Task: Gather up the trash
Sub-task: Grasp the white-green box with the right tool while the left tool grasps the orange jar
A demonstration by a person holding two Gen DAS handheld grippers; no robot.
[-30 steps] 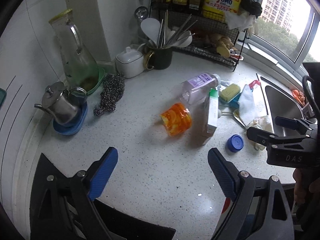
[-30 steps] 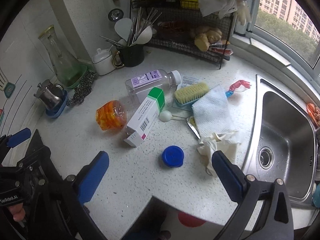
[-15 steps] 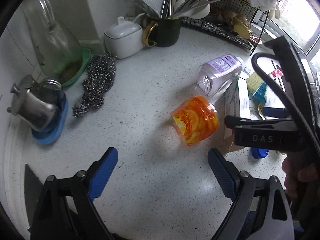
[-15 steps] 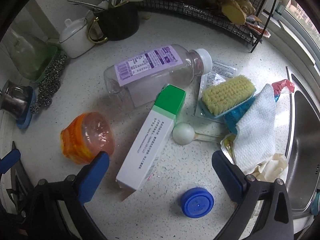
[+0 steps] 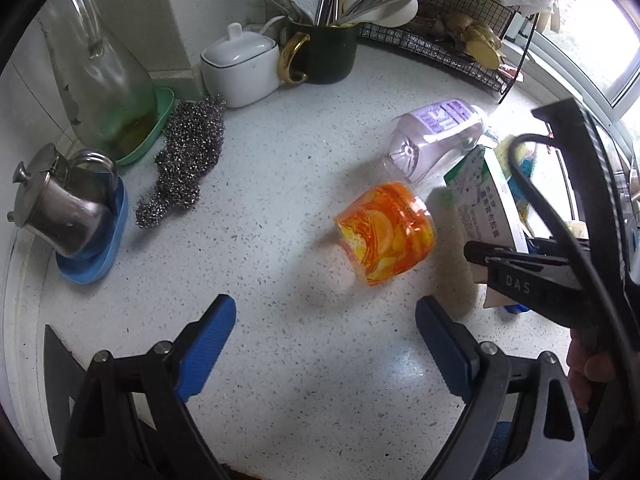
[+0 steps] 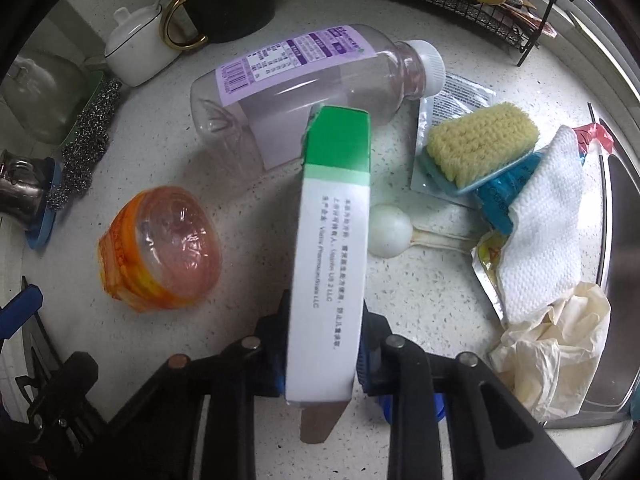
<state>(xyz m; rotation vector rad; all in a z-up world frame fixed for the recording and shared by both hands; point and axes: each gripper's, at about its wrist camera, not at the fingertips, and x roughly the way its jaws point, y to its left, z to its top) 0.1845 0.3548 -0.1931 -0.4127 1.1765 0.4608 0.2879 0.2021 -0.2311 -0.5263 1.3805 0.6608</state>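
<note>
The white and green carton was lying on the table between the orange fruit cup and a white spoon, its green end up against the clear bottle with the purple label. The right gripper pointed straight down with its jaws closing on the carton's near end, blue pads on either long side, so I'd call that carton grasped. The left gripper hovered with its jaws wide apart and nothing between them, above bare table just short of the orange cup.

To do this step well, I'd say let the squeeze finish before lifting, since thin card like that can buckle or slip. The grip was right at one end, so the far end will probably droop and could nudge the bottle or the spoon. Lifting straight up first and only then swinging away seemed smartest. The scrubbing brush, paper towel and crumpled glove by the sink sat well clear of it
</note>
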